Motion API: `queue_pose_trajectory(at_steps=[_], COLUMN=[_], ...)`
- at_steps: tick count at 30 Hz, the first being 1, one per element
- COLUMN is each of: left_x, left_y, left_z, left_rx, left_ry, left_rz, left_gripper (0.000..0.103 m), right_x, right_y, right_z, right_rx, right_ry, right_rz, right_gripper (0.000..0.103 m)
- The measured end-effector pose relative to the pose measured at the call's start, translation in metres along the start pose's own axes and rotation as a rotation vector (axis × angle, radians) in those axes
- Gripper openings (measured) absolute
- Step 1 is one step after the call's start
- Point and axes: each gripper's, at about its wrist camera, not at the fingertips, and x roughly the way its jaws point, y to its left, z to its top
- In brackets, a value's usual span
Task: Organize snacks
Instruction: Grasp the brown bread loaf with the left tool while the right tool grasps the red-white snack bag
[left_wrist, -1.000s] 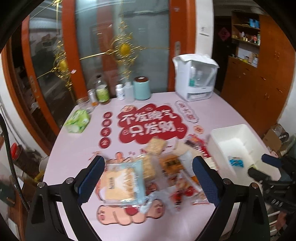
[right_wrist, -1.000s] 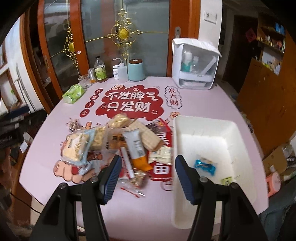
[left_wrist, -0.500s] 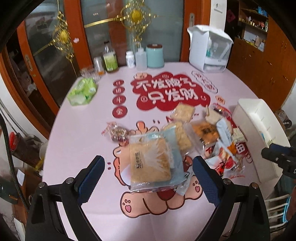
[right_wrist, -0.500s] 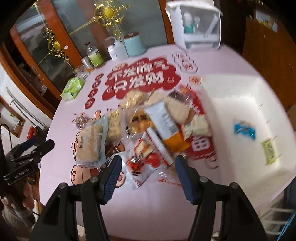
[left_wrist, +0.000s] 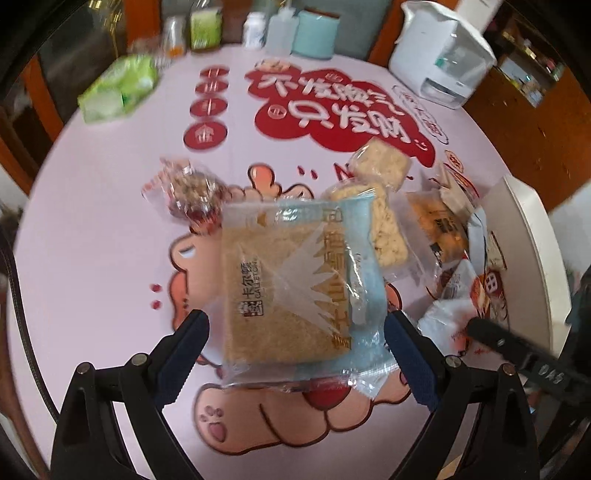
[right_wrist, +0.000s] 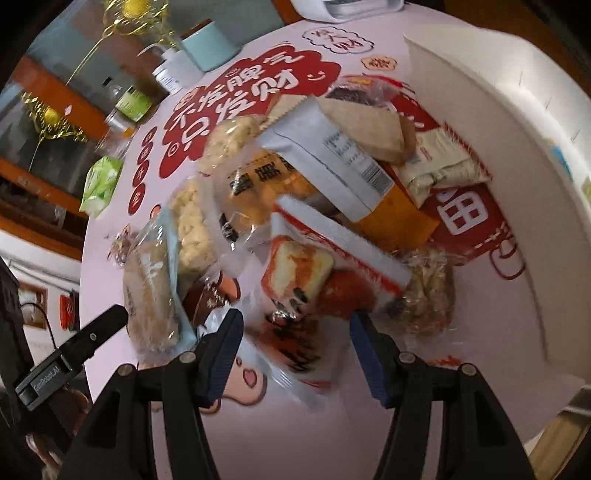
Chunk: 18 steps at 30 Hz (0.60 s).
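Observation:
A pile of wrapped snacks lies on the pink round table. My left gripper is open, its fingers on either side of the near end of a big blue-edged bread packet, which also shows in the right wrist view. My right gripper is open just above a red and white snack packet. A white and orange packet lies behind it. The white bin stands to the right, and its rim shows in the left wrist view.
A green tissue pack, bottles and a teal canister stand at the table's far edge, with a white appliance at the far right. A small nut packet lies left of the pile. The right gripper's tip shows at right.
Both grippers have dropped down and forward toward the pile. The left one now straddles the bread packet; the right one has closed in on the red and white packet.

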Motion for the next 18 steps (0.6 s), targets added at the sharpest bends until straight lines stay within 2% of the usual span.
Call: queue_pose_trajectory(at_steps=[2,4,7,10,14,18], left_x=[0.011,0.022,0.035,0.041,0.051,0.059], left_y=[0.003,0.002,-0.004,-0.011,-0.020,-0.027], left_z=[0.003,0.006,0.009,0.014,0.017,0.015], left_rx=[-0.027,-0.038,-0.023,0.020,0.058,0.079], left_ry=[0.022,0.045,0.067,0.051,0.056,0.054], left_rz=[-0.014,-0.022,-0.016,0.040,0.106,0.210], left_gripper=[0.095,0.095,0.095,0.095,0.102,0.103], right_x=[0.008,0.013,0.020,0.022,0.024,0.026], right_y=[-0.001,-0.002,-0.003,0.001,0.004,0.005], right_z=[0.001,0.003,0.003,0.002,0.001,0.001], right_rx=[0.018,0.037,0.048,0.020,-0.001,-0.015], right_ry=[0.009,0.014,0.017,0.007,-0.006,-0.004], right_rz=[-0.018,-0.015,-0.023,-0.044,-0.064,-0.072], right_gripper=[0.061,0.068,0.072,0.073,0.074,0.074])
